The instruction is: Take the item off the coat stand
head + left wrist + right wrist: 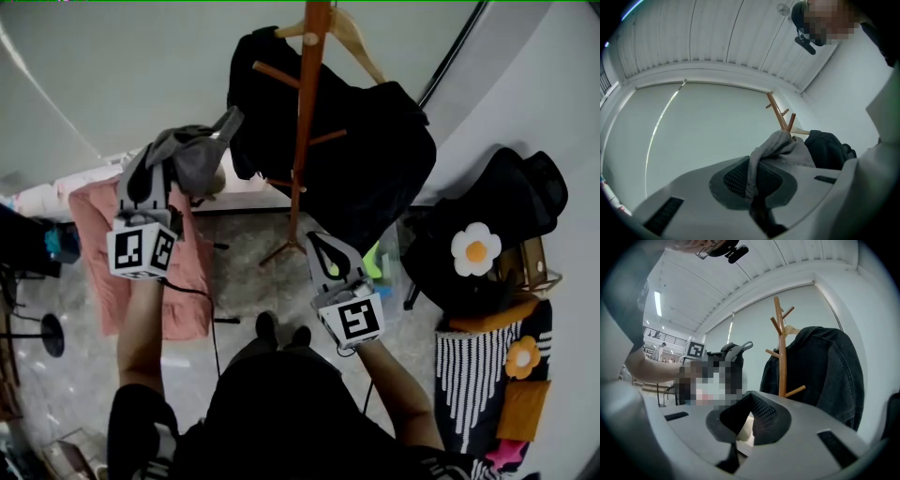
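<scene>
Coat stand [305,122]: reddish-brown wood. Jacket [384,159]: black, reads as dark denim in the right gripper view. Hanger [354,42]: pale wood. Cloth [197,150]: plain mid-grey. Left gripper [751,176] and right gripper [747,401]: light grey shells, dark grey textured pads [736,178], white cubes [141,248] with black square markers. Hanging textile [108,253]: salmon pink. Black bag [525,187], possibly a cushion: white flower [476,249], orange centre. Fringed textile [469,361]: black-and-white stripes.
</scene>
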